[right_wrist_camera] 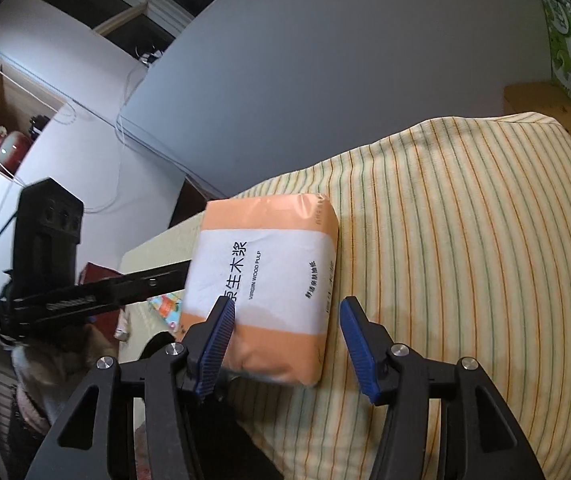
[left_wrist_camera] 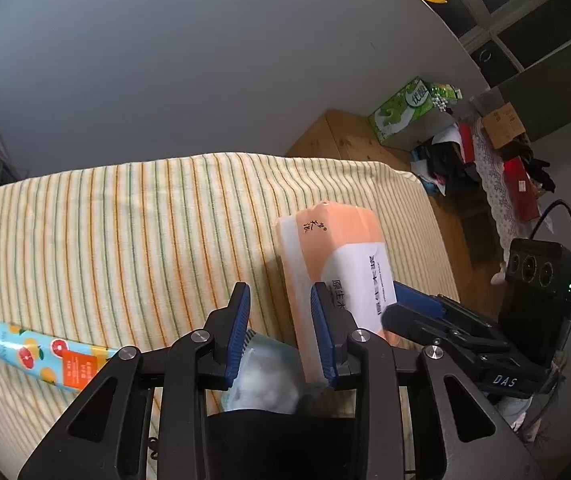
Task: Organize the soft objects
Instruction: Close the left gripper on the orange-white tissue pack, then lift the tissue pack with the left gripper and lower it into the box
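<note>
An orange and white tissue pack (right_wrist_camera: pixel 265 276) stands on the striped cloth (right_wrist_camera: pixel 465 260). My right gripper (right_wrist_camera: pixel 285 344) is open around its near end, one pad on each side, apart from it. The pack also shows in the left wrist view (left_wrist_camera: pixel 337 264), just right of my left gripper (left_wrist_camera: pixel 281 336). My left gripper is open, and a clear bag of white cotton (left_wrist_camera: pixel 263 380) lies between and below its fingers. A fruit-printed tube (left_wrist_camera: pixel 45 354) lies on the cloth at the left.
The right gripper's body (left_wrist_camera: pixel 465 332) sits at the pack's right side in the left wrist view. A grey wall (left_wrist_camera: pixel 205 60) rises behind the bed. A wooden ledge (left_wrist_camera: pixel 341 136), a green box (left_wrist_camera: pixel 401 108) and clutter lie to the right.
</note>
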### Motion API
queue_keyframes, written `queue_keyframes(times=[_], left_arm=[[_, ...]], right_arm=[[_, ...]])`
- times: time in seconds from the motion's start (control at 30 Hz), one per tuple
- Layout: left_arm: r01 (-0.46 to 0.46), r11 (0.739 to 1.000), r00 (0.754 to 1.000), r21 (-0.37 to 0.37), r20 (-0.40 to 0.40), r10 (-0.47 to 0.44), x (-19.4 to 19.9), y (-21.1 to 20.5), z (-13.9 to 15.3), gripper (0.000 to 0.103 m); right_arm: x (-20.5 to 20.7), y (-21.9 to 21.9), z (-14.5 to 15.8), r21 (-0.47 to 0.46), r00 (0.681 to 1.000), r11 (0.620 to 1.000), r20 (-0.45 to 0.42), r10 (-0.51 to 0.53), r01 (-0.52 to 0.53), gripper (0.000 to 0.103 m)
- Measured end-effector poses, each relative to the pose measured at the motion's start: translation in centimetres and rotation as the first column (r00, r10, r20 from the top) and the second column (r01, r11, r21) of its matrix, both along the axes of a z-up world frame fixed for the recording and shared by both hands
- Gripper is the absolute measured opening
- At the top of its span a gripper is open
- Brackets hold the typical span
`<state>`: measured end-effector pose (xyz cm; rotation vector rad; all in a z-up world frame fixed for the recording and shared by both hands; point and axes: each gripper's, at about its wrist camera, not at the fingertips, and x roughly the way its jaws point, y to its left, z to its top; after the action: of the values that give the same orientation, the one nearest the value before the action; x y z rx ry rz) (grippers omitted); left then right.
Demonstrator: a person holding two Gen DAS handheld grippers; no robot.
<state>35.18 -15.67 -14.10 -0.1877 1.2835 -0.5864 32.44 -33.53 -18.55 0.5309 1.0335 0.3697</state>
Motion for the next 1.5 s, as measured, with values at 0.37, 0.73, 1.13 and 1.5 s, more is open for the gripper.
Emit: queue_keyframes(times=[0.37, 0.73, 1.13, 1.5], left_arm=[[-0.003, 0.999, 0.999, -0.054, -0.034, 0.002, -0.7, 0.4, 0.5, 0.042], [0.042, 0.997, 0.999, -0.065, -0.029, -0.044, -1.5, -0.9, 0.7, 0.049], [0.085, 0.995, 0.996, -0.045, -0.021, -0.086, -2.0, -2.5, -0.3, 0.043], [0.09, 0.996, 0.996, -0.026, 0.012, -0.09, -2.6, -2.7, 0.0, 0.038]], right_arm=[[1.0, -1.4, -1.2, 0.106, 0.999, 0.994, -0.033, -0.013, 0.017, 0.051], [0.8, -2.2, -2.0, 0.138, 0.998, 0.99, -0.055, -0.02, 0.028, 0.045], [1.8, -1.0, -1.2, 0.124, 0.998, 0.992, -0.061, -0.013, 0.02, 0.04], [2.2, -1.3, -1.2, 0.134, 0.997, 0.991, -0.07, -0.012, 0.021, 0.035]])
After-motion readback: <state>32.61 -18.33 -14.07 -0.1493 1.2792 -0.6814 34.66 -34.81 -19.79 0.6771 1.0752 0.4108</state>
